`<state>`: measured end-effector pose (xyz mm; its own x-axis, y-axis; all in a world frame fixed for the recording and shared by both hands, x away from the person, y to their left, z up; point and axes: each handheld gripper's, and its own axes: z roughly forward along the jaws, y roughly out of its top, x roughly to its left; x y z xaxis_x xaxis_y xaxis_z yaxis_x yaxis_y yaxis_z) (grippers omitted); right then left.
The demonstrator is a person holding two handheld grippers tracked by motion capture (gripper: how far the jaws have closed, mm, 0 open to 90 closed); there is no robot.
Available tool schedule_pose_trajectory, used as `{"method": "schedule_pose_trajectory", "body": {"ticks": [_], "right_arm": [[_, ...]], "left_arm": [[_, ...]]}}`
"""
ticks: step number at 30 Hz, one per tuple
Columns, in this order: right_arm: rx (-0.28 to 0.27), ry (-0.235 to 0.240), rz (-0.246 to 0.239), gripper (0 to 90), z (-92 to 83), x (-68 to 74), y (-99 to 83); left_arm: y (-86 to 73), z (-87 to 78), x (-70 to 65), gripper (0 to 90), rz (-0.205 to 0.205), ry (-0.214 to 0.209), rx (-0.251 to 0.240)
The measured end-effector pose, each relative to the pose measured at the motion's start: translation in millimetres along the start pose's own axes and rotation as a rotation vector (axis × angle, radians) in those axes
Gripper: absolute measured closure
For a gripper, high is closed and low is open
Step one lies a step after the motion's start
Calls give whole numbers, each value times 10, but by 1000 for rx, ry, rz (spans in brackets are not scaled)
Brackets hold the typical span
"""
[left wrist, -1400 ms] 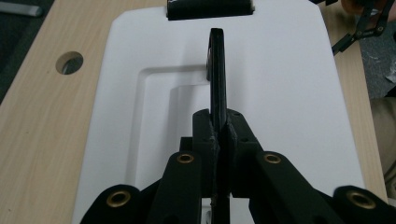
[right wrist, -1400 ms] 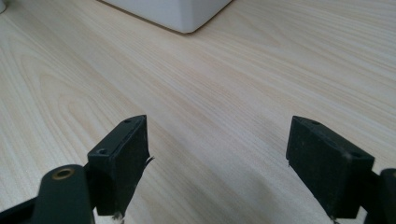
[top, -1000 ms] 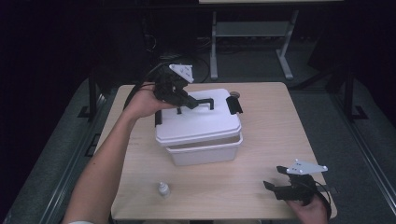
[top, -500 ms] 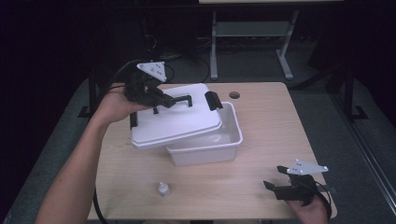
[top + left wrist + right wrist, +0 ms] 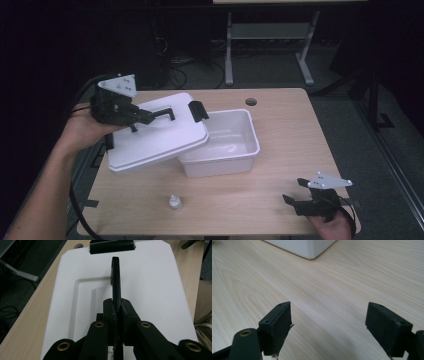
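One camera overhead, one on each gripper.
My high view looks down on the table (image 5: 280, 200); both gripper views sit close, sharing the white lid (image 5: 155, 290) and box (image 5: 299, 247).

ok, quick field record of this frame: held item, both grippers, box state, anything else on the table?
held item: white plastic lid with black handle, lifted and tilted, its right edge over the box
left hand-held gripper: shut on the handle
right hand-held gripper: open, holding nothing, low at the table's near right
box: white rectangular plastic tub, uncovered, inside looks empty
other: small clear bottle upright near the front edge
surface: light wooden table
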<state>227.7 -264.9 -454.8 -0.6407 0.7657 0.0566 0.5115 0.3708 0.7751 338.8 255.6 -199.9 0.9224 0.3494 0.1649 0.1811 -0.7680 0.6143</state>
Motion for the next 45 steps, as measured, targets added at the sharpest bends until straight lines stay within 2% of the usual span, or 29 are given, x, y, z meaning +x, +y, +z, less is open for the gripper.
{"method": "schedule_pose_trajectory", "body": {"ticks": [7, 18, 30, 36, 45], "right_arm": [[5, -7, -1, 205, 5, 0, -3], [14, -14, -2, 205, 13, 29, -1], [22, -17, -6, 206, 19, 34, 0], [25, -13, -6, 206, 29, 42, 0], [28, -16, -10, 206, 31, 43, 0]], "left_arm": [[-308, -200, -15, 844, -42, 33, 6], [-671, -267, -12, 844, -96, 59, 14], [-1076, -153, -12, 844, -161, 64, 29], [-1237, -119, -34, 844, -178, 87, 34], [-1422, 99, -76, 844, -204, 76, 55]]}}
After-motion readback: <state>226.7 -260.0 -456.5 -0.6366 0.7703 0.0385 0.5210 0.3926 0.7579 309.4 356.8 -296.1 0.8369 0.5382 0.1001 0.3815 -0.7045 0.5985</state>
